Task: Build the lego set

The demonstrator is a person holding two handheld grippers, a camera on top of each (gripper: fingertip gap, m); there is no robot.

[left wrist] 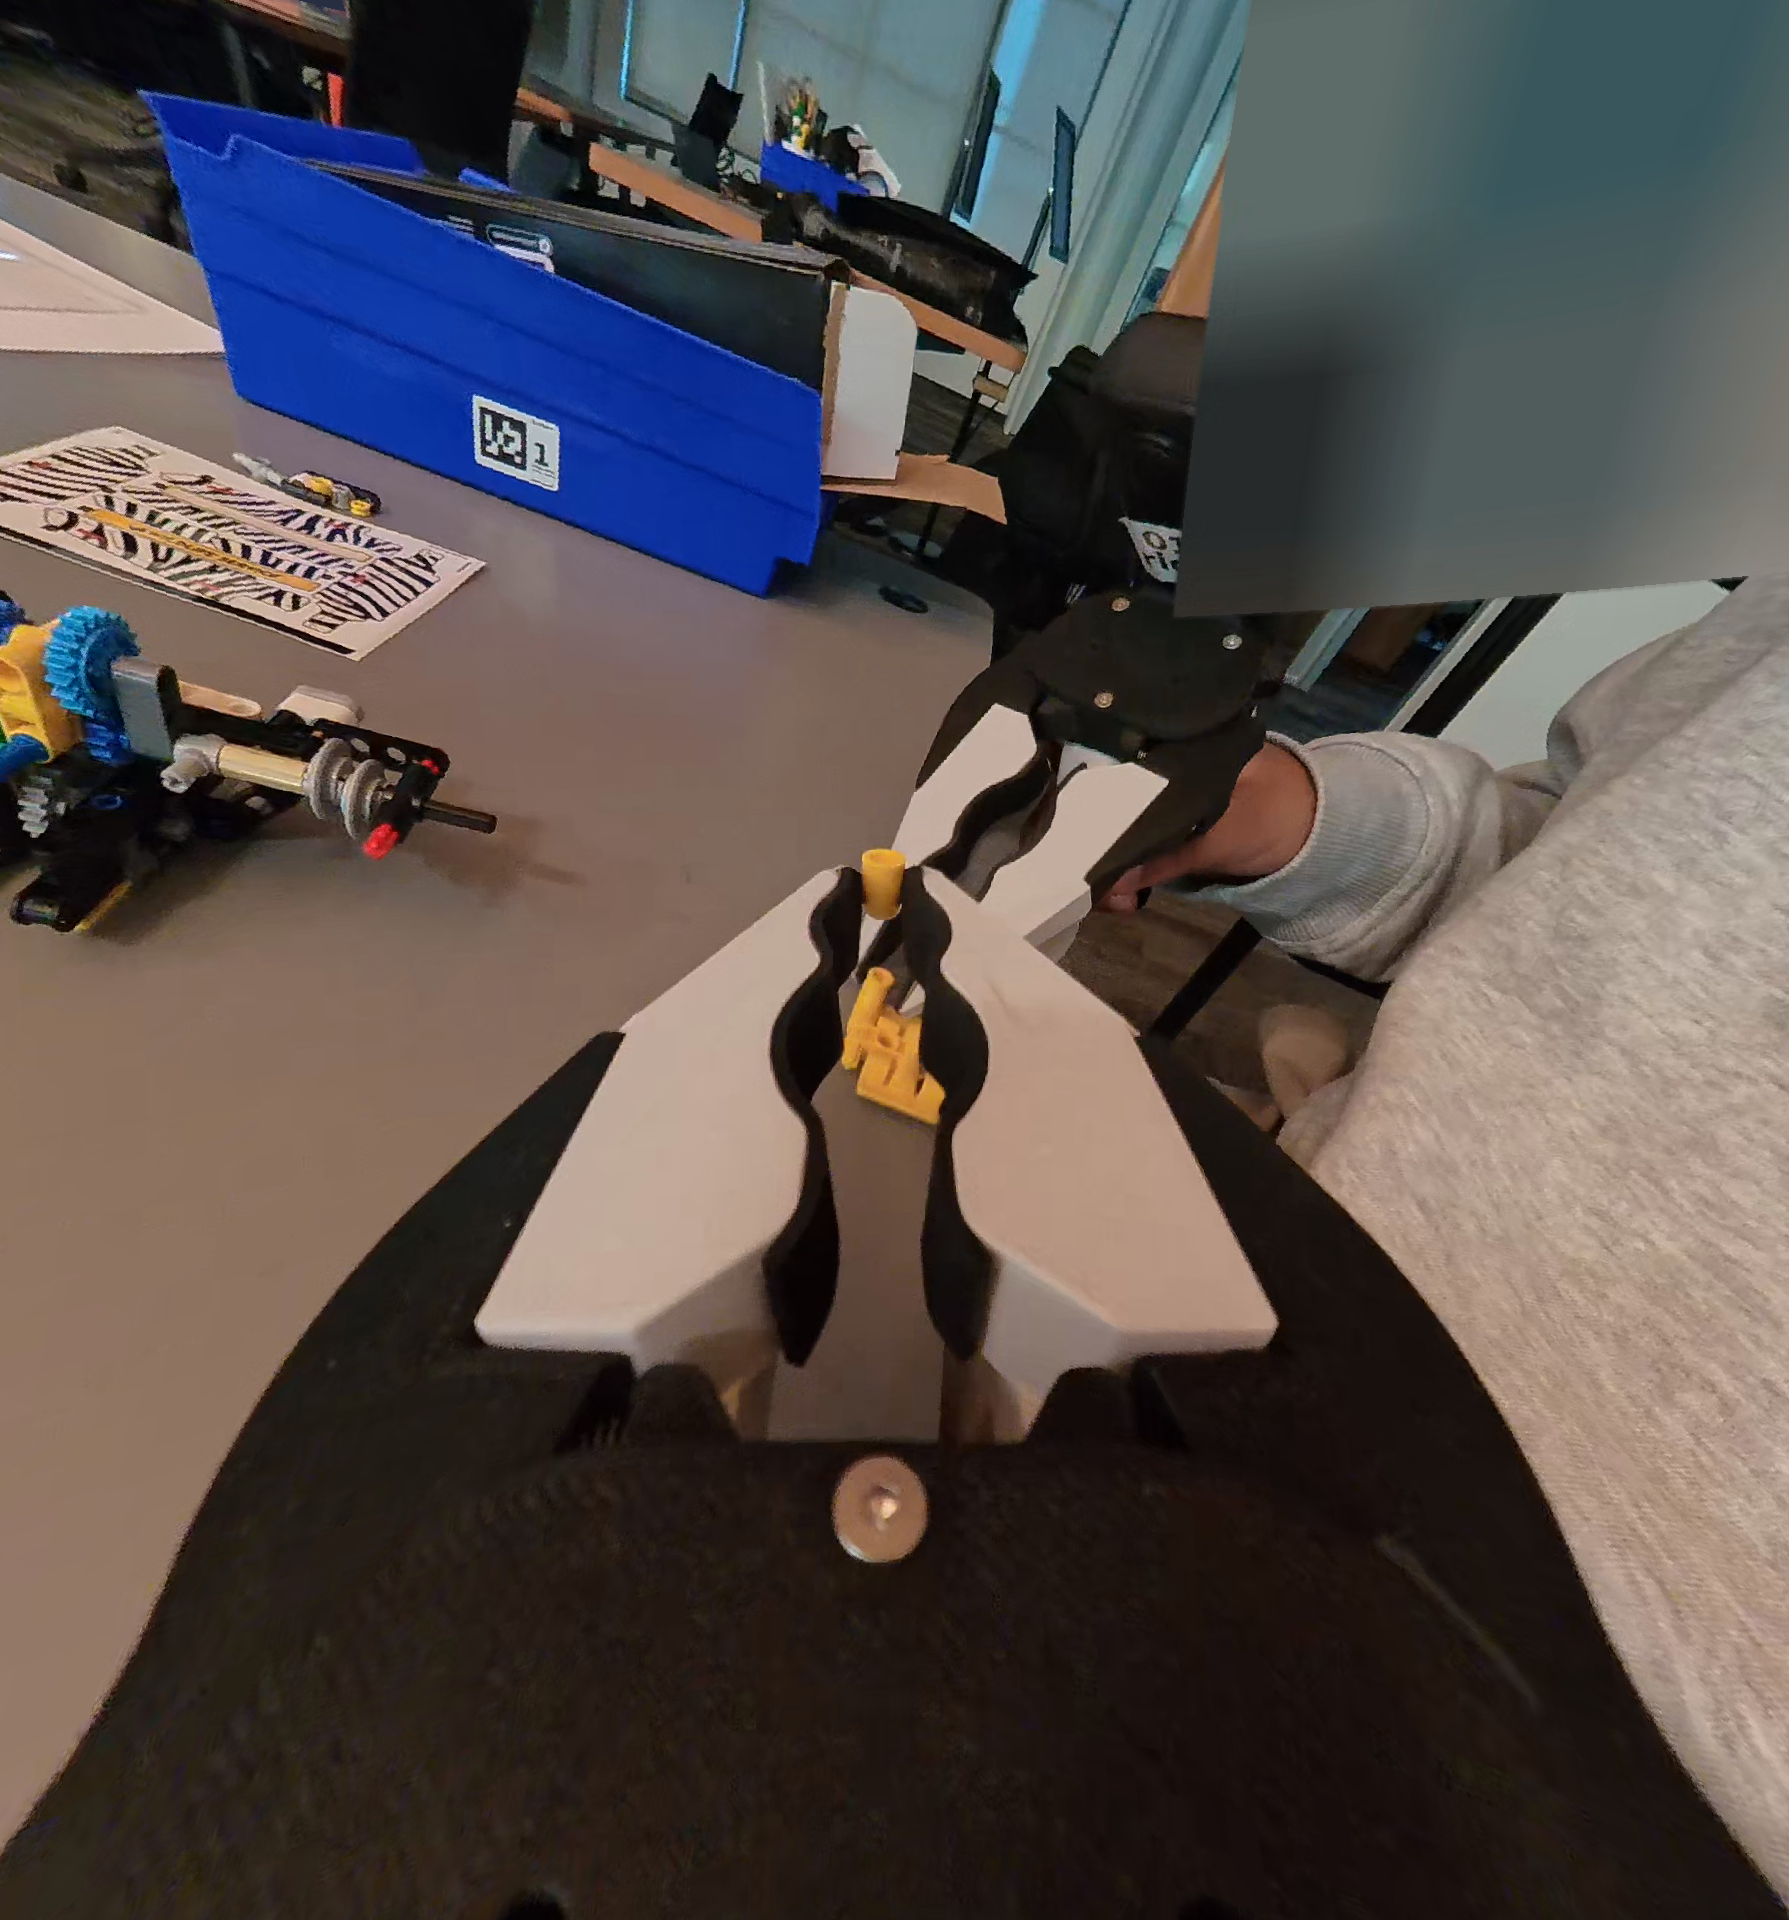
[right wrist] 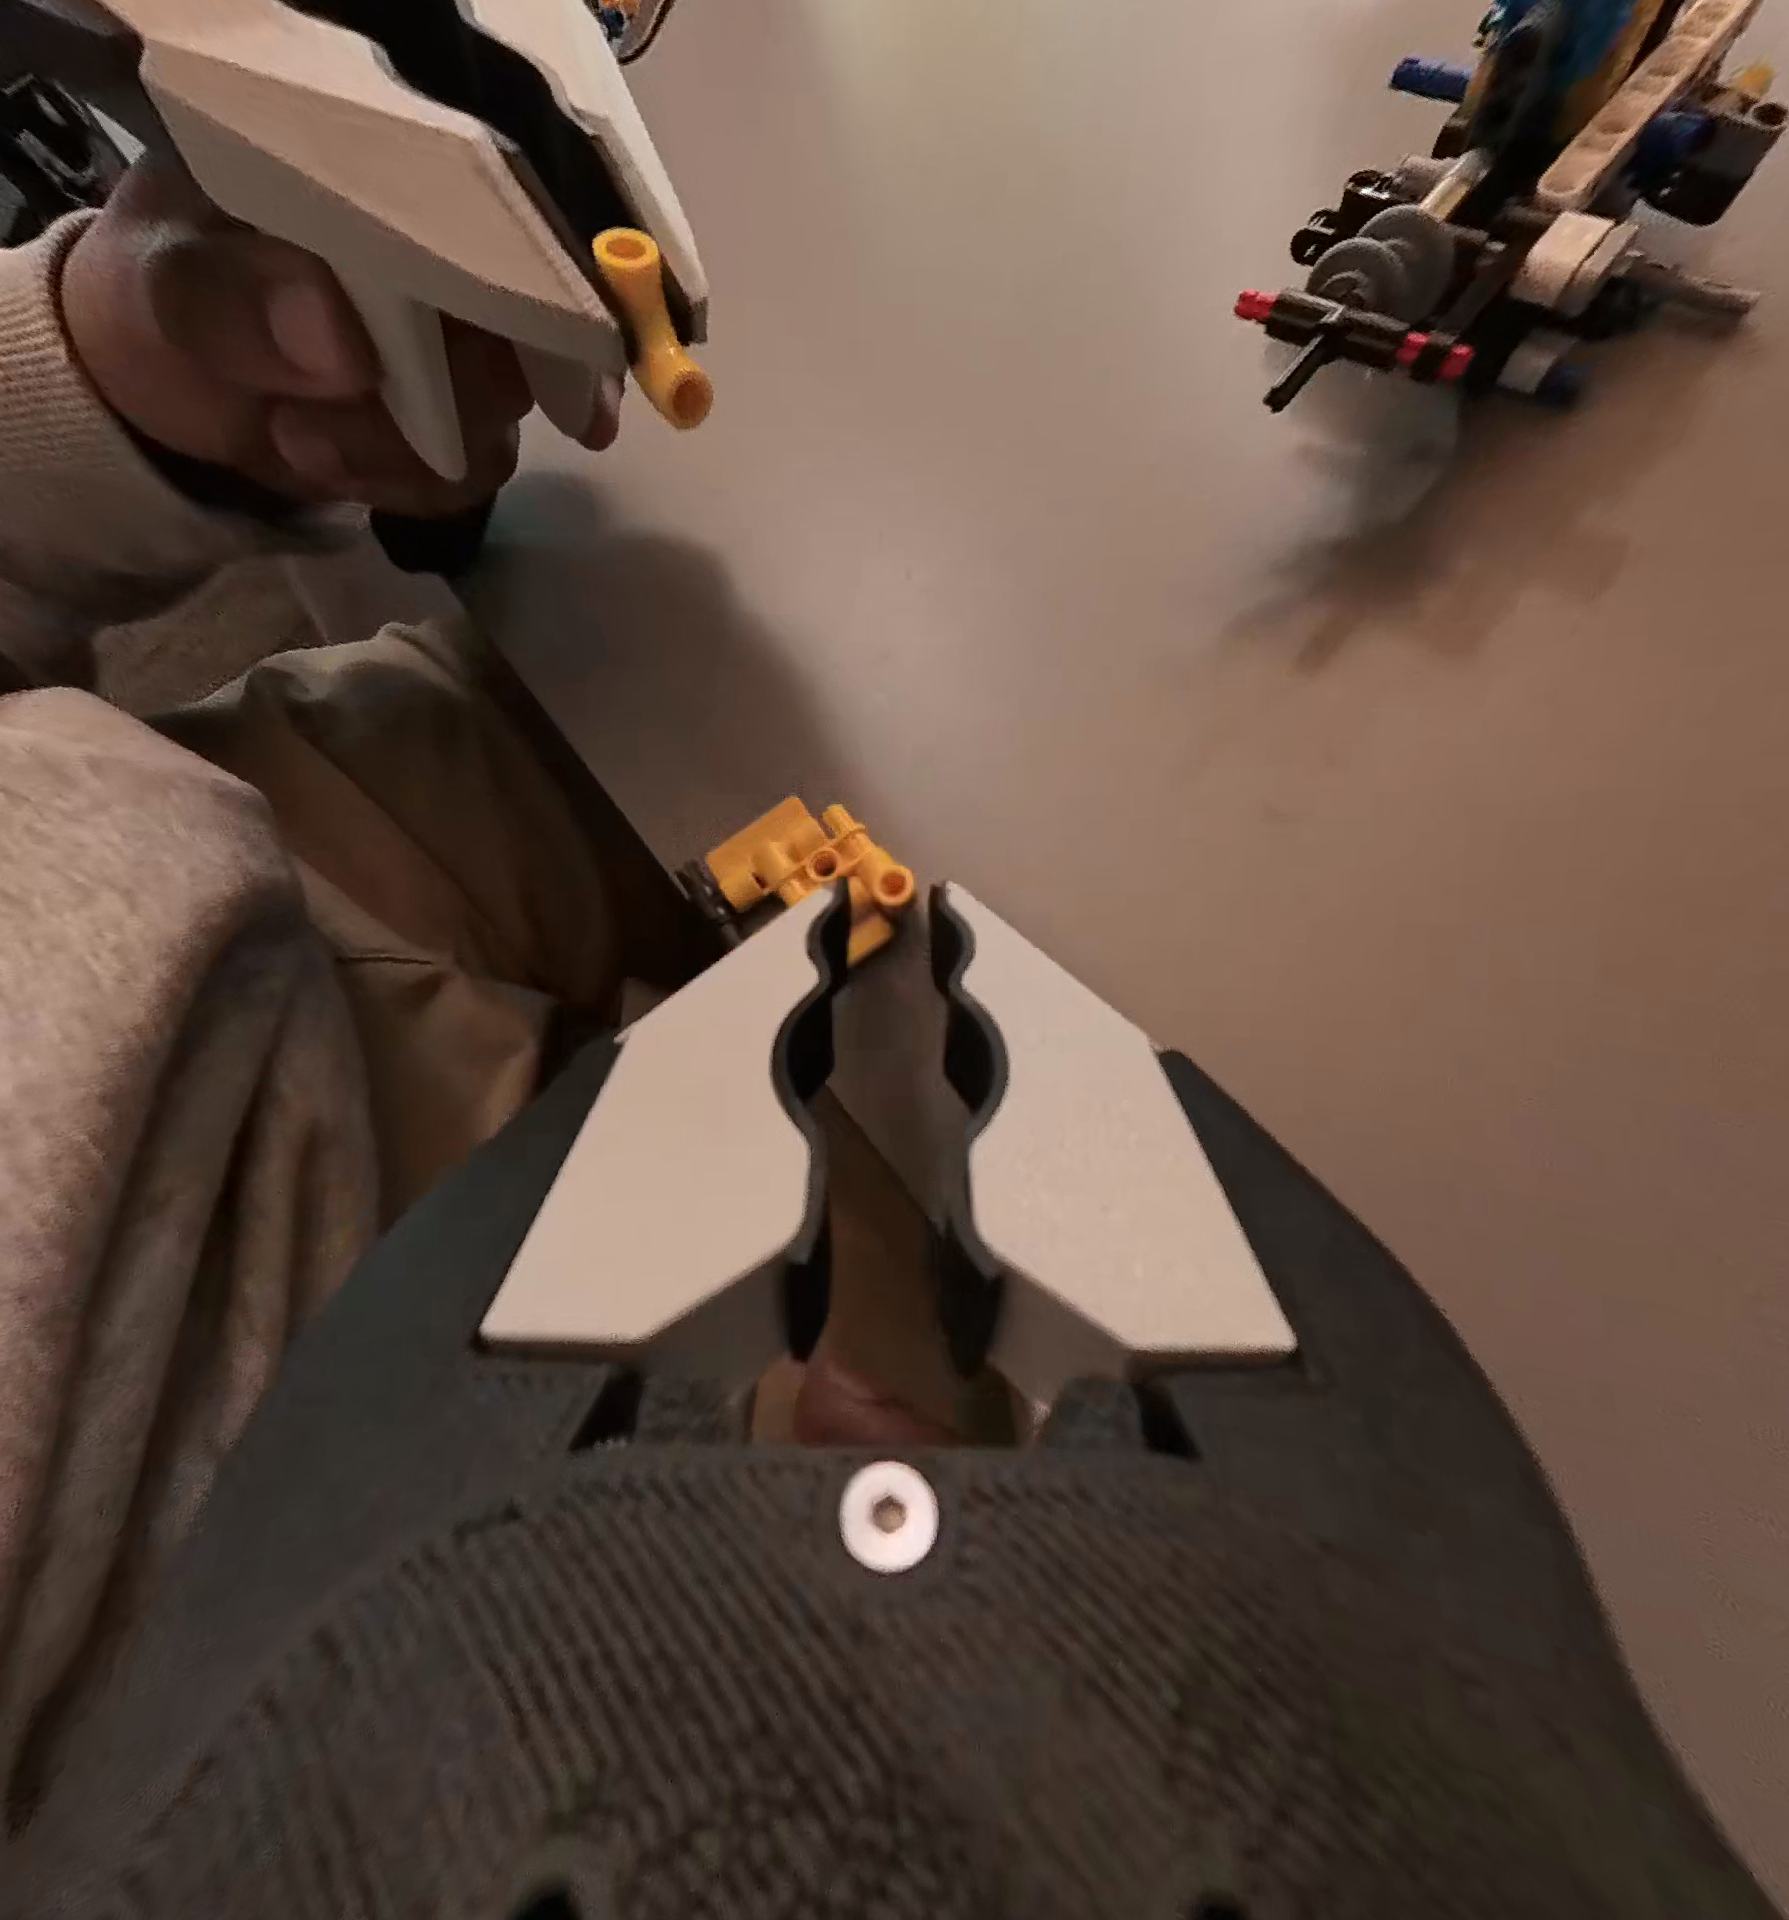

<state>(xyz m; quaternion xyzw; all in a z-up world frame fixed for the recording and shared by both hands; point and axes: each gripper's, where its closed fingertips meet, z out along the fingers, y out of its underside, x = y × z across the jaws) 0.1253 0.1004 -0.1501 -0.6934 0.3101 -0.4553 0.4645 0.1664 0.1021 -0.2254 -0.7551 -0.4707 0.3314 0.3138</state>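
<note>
My left gripper [left wrist: 882, 883] is shut on a small yellow angled connector [left wrist: 882, 879], held above the grey table near its edge. It also shows in the right wrist view [right wrist: 677, 312], with the connector [right wrist: 654, 322] sticking out of its tips. My right gripper [right wrist: 885, 902] is shut on a yellow lego sub-assembly [right wrist: 802, 857] with a black pin, at the table's edge. That sub-assembly shows through the gap between my left fingers [left wrist: 890, 1049]. The right gripper [left wrist: 994, 883] is just beyond my left one. The partly built lego model [left wrist: 142, 748] lies on the table, also in the right wrist view [right wrist: 1513, 260].
A blue bin [left wrist: 516, 353] holding a black box stands at the back. A striped sticker sheet [left wrist: 204, 540] and a small bag of parts [left wrist: 318, 488] lie before it. The person's grey sleeve [left wrist: 1596, 1039] fills the right side. The table edge [right wrist: 578, 727] runs close by. My right fingertips sit around 9 cm from my left ones. From either gripper's tips it is about 15 cm to the partly built lego model [left wrist: 142, 748]. The right camera catches it too, in the right wrist view [right wrist: 1473, 148].
</note>
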